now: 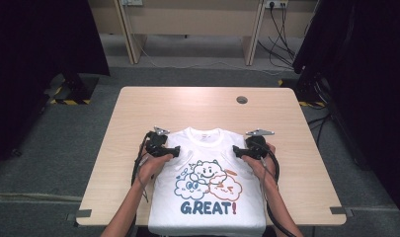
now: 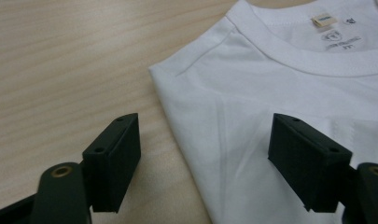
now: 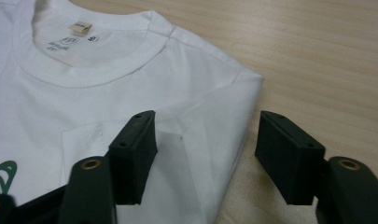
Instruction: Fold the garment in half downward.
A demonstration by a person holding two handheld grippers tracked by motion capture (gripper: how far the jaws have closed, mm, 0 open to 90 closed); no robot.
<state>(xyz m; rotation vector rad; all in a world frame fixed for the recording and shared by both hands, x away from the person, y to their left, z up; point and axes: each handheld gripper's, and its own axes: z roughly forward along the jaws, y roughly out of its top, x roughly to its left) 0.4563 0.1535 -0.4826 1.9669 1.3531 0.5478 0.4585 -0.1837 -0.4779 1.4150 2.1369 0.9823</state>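
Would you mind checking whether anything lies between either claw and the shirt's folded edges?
Nothing visible does. The left claw and right claw each straddle a folded side edge of the shirt, open, with only bare table around them.

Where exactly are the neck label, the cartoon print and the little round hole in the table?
neck label (image 3: 80,28), right gripper view, on the tan tag inside the collar.
cartoon print (image 1: 207,180), high view, on the cloud figures on the shirt's chest.
round hole (image 1: 242,99), high view, on its grey cover.

"GREAT!" in blue and red letters on white T-shirt (image 1: 207,197), neck label unreadable
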